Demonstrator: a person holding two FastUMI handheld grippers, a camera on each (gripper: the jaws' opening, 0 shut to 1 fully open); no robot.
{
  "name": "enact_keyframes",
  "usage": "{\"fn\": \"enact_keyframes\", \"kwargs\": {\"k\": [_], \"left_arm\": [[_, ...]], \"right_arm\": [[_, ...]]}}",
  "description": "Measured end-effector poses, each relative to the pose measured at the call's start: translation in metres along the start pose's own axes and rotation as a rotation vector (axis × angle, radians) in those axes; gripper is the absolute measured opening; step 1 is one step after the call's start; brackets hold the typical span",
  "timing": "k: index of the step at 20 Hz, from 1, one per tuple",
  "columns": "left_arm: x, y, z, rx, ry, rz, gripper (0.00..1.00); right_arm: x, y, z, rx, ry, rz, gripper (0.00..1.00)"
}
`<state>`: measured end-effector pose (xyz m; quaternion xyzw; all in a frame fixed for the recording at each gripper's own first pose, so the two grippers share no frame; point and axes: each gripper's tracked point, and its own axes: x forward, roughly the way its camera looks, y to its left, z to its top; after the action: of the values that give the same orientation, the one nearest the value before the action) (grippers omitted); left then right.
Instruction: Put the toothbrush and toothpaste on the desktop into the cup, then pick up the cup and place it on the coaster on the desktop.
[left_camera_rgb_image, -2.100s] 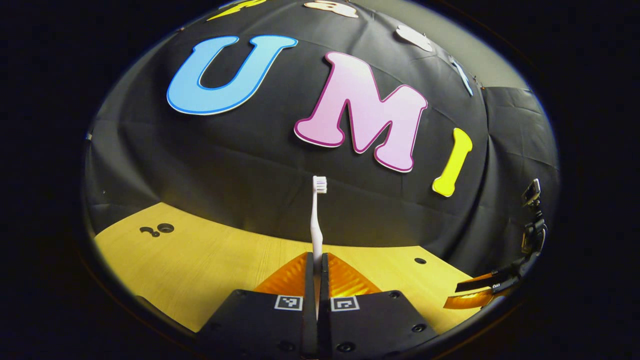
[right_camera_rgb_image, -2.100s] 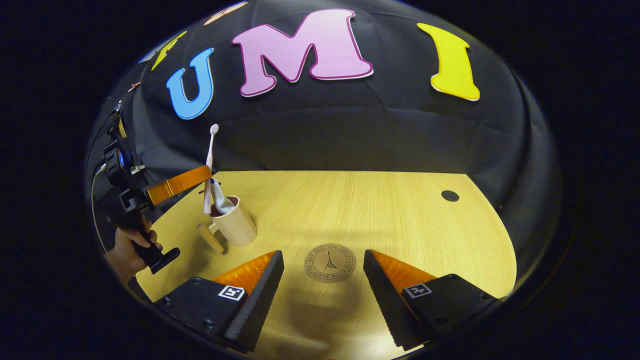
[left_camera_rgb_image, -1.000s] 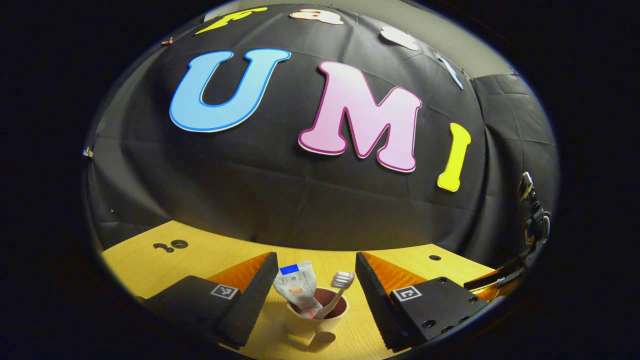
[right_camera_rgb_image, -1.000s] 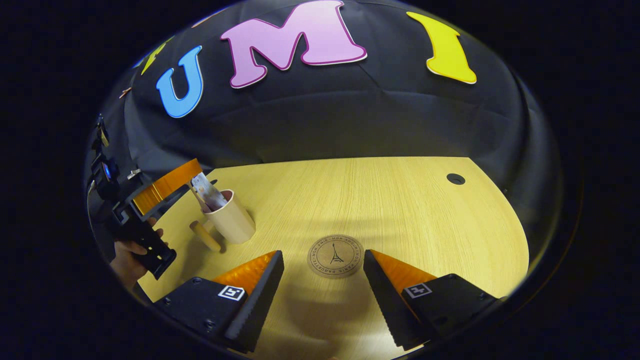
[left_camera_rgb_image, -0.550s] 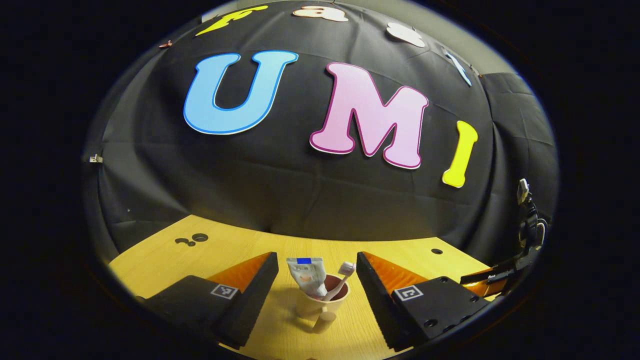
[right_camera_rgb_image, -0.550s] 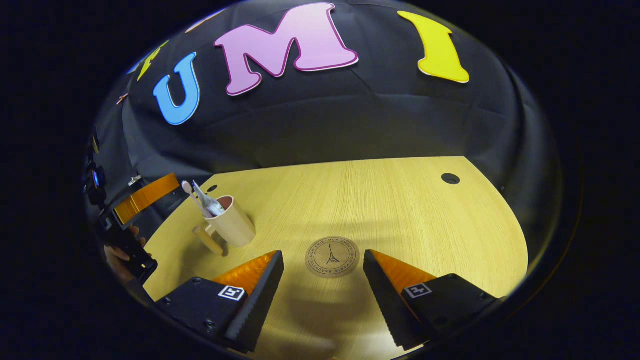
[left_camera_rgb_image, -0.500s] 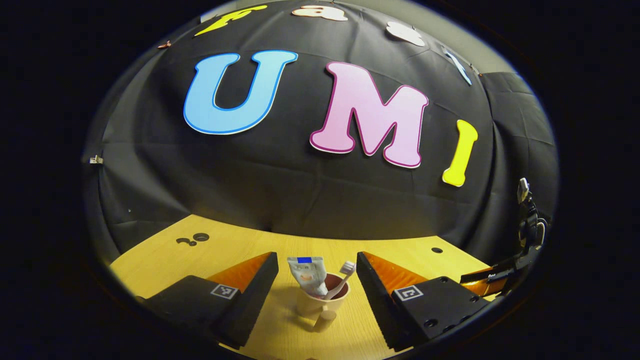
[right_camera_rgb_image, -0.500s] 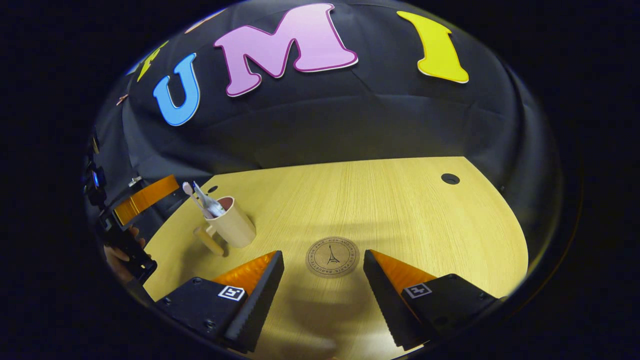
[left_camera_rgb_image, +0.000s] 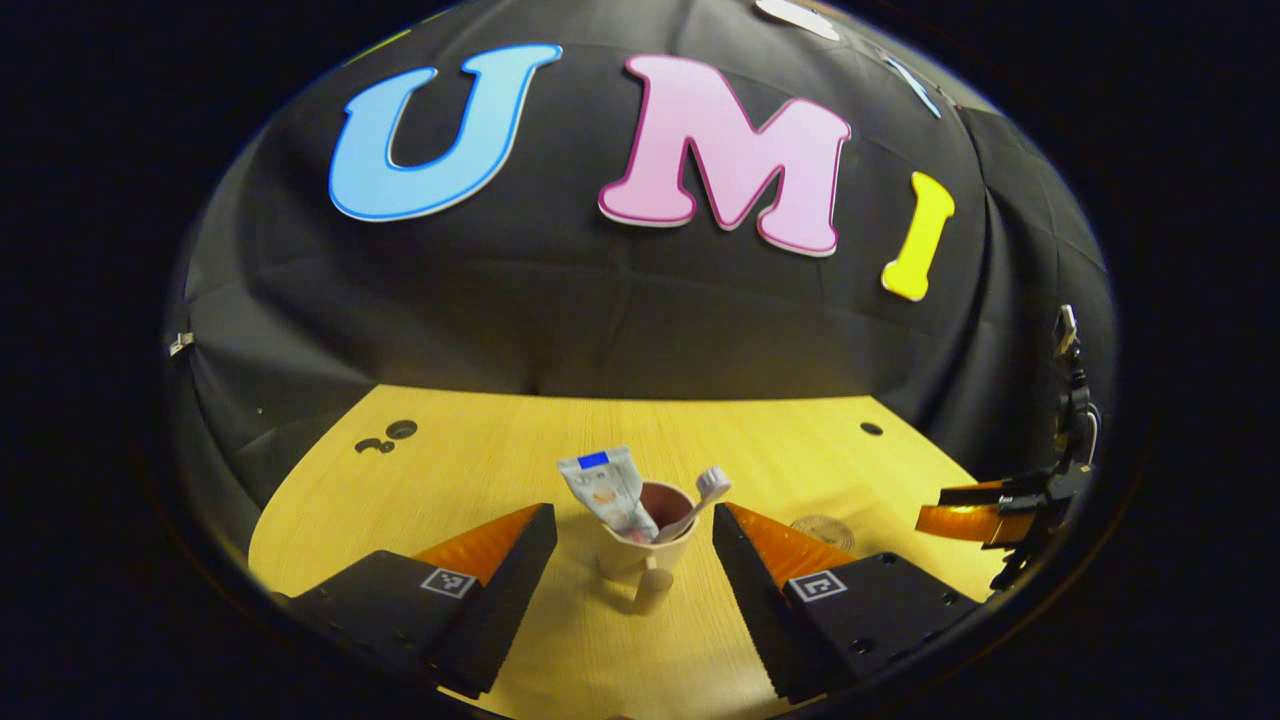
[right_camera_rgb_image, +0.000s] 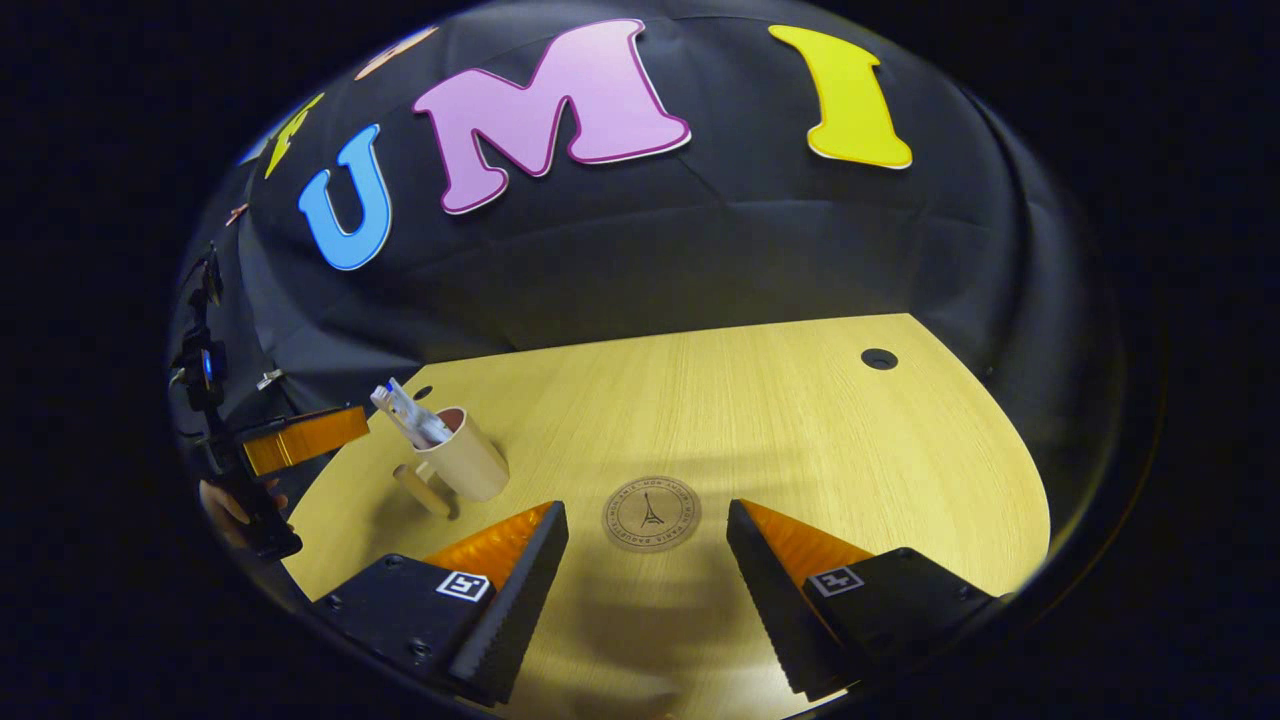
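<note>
Both tongs stand open: left gripper (left_camera_rgb_image: 632, 540) has released the white toothbrush (left_camera_rgb_image: 700, 497) into the beige handled cup (left_camera_rgb_image: 645, 545) ahead, beside the toothpaste tube (left_camera_rgb_image: 607, 490); right gripper (right_camera_rgb_image: 647, 560) frames the round cork coaster (right_camera_rgb_image: 651, 513).

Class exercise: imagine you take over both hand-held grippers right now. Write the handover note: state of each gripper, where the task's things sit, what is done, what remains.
Left hand-held gripper: open, empty, fingers either side of the cup, not touching it.
Right hand-held gripper: open, empty, low over the desktop, coaster ahead between its fingers.
Toothbrush and toothpaste stand in the cup, handle toward the left gripper.
Done: both items in the cup.
Left: grasp the cup, lift it, set it on the coaster.
</note>
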<state>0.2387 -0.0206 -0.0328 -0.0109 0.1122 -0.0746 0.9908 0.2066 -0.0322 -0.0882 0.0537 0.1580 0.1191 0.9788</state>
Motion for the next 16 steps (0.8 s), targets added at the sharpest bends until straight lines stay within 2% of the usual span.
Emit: {"fn": "enact_keyframes", "kwargs": {"k": [5,9,13,16], "left_arm": [[0.019,-0.006,-0.031,-0.001,0.175,-0.020,0.98],[0.044,-0.007,-0.055,-0.014,0.292,-0.002,0.98],[0.066,-0.012,-0.070,-0.112,0.424,0.015,0.98],[0.073,-0.007,-0.077,-0.140,0.487,0.019,0.98]], "right_arm": [[-0.005,-0.012,-0.013,0.026,0.037,-0.023,0.99],[-0.012,-0.014,-0.019,0.030,0.039,-0.029,0.98],[-0.020,-0.012,-0.040,0.071,0.079,-0.030,0.98],[-0.029,-0.013,-0.060,0.105,0.115,-0.031,0.98]]}}
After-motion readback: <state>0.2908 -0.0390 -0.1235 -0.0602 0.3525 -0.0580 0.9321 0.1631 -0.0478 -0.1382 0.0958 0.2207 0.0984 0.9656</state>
